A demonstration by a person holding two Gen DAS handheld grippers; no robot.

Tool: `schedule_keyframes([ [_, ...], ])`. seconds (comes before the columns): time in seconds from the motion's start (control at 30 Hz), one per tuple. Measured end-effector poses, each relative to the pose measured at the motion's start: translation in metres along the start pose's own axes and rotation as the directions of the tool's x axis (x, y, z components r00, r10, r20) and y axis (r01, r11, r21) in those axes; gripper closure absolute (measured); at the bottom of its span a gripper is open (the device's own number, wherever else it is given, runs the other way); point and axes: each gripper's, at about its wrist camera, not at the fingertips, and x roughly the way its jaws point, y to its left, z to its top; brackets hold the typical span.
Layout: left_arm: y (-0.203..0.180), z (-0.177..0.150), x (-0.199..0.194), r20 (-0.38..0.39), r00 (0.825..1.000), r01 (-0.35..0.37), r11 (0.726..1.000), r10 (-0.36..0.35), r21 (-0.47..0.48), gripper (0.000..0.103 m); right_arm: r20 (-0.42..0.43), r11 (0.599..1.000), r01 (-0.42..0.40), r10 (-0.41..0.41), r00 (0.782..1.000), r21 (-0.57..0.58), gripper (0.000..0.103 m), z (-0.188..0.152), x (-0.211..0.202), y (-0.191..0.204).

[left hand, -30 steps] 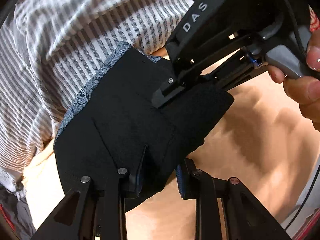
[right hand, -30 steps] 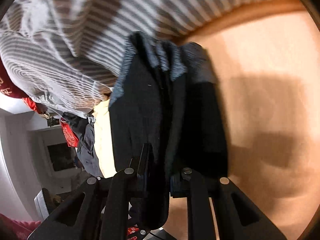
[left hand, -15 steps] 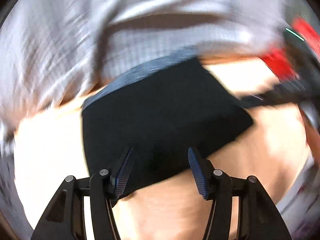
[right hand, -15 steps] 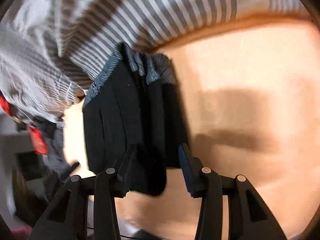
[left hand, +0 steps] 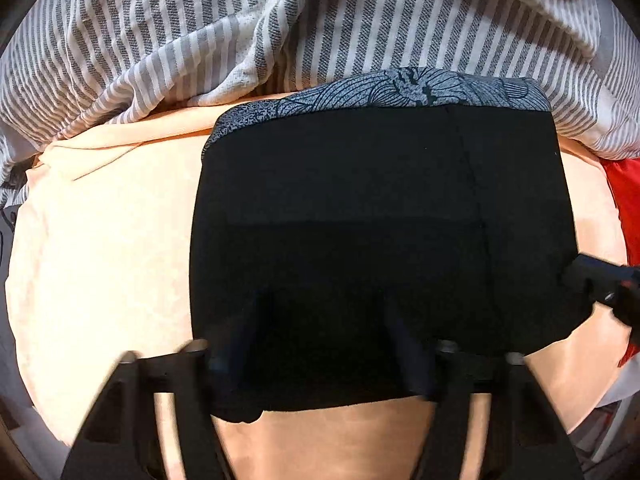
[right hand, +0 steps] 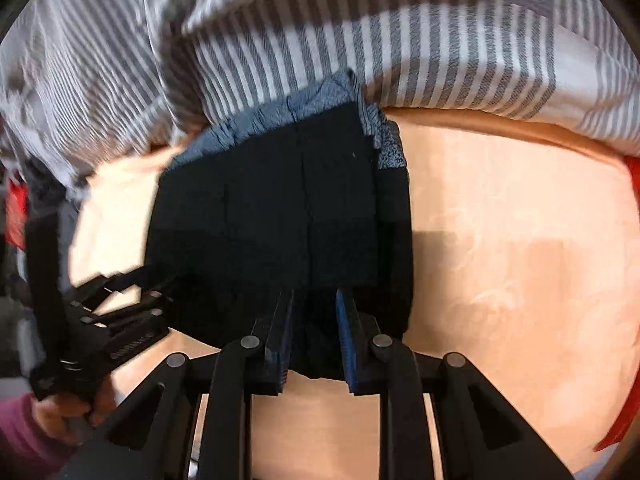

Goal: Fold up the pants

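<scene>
Folded black pants with grey patterned waistband [left hand: 380, 216] lie flat on peach sheet [left hand: 100, 260], against striped grey-white blanket [left hand: 280, 32]. Left gripper [left hand: 320, 336] spread wide, right gripper [right hand: 314, 316] parted, both over near hem, gripping nothing.

No writing, label, brand or number can be read anywhere from here. The pants' waistband [left hand: 408, 88] carries only a drawn line pattern in grey and black, not letters, and the striped cloth [left hand: 280, 20] behind it bears plain stripes.
</scene>
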Motion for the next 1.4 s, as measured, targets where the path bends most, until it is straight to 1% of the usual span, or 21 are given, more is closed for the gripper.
schedule_keyframes([
  [0.07, -0.002, 0.000, 0.008, -0.006, 1.000, 0.007, 1.000, -0.007, -0.001, 0.027, -0.021, 0.999, 0.035, -0.035, 0.999, -0.013, 0.080, -0.003, 0.009, -0.001],
  [0.4, -0.004, 0.000, 0.013, -0.007, 1.000, 0.009, 1.000, -0.009, -0.004, 0.027, -0.019, 0.998, 0.055, -0.054, 0.998, 0.013, 0.080, -0.001, 0.020, -0.002],
  [0.5, -0.001, 0.004, 0.014, -0.006, 1.000, 0.010, 1.000, -0.010, -0.004, 0.027, -0.014, 0.999, 0.048, -0.048, 0.999, 0.019, 0.080, -0.003, 0.018, -0.005],
  [0.7, -0.007, -0.002, 0.011, -0.008, 1.000, 0.007, 1.000, -0.007, -0.003, 0.026, -0.002, 0.998, 0.049, -0.049, 0.999, 0.025, 0.079, -0.007, 0.016, -0.008],
  [0.93, -0.005, 0.000, 0.016, -0.016, 1.000, 0.013, 1.000, -0.013, -0.002, 0.026, -0.005, 0.999, 0.042, -0.041, 0.999, 0.029, 0.079, -0.006, 0.014, -0.011],
  [1.03, -0.004, 0.001, 0.017, -0.019, 1.000, 0.017, 1.000, -0.017, -0.002, 0.026, -0.005, 0.998, 0.031, -0.031, 1.000, 0.049, 0.077, -0.009, 0.013, -0.013],
  [1.17, -0.001, 0.004, 0.019, -0.020, 1.000, 0.019, 1.000, -0.019, -0.003, 0.026, -0.012, 0.998, 0.021, -0.021, 1.000, 0.063, 0.072, -0.015, 0.011, -0.015],
  [1.23, 0.001, 0.006, 0.017, -0.013, 1.000, 0.020, 1.000, -0.021, -0.011, 0.026, -0.015, 0.997, 0.011, -0.010, 1.000, 0.075, 0.071, -0.017, 0.009, -0.018],
  [1.3, 0.005, 0.008, 0.011, -0.003, 1.000, 0.022, 0.999, -0.022, -0.026, 0.026, -0.001, 0.996, 0.007, -0.007, 1.000, 0.084, 0.071, -0.016, 0.003, -0.018],
  [1.33, 0.008, 0.009, 0.008, 0.006, 1.000, 0.022, 0.999, -0.022, -0.034, 0.026, 0.020, 0.996, 0.014, -0.016, 1.000, 0.086, 0.071, -0.015, -0.002, -0.018],
  [1.4, 0.016, 0.013, 0.001, 0.030, 0.999, 0.016, 0.999, -0.015, -0.049, 0.026, 0.097, 0.997, 0.025, -0.033, 0.995, 0.077, 0.071, -0.005, -0.018, -0.016],
])
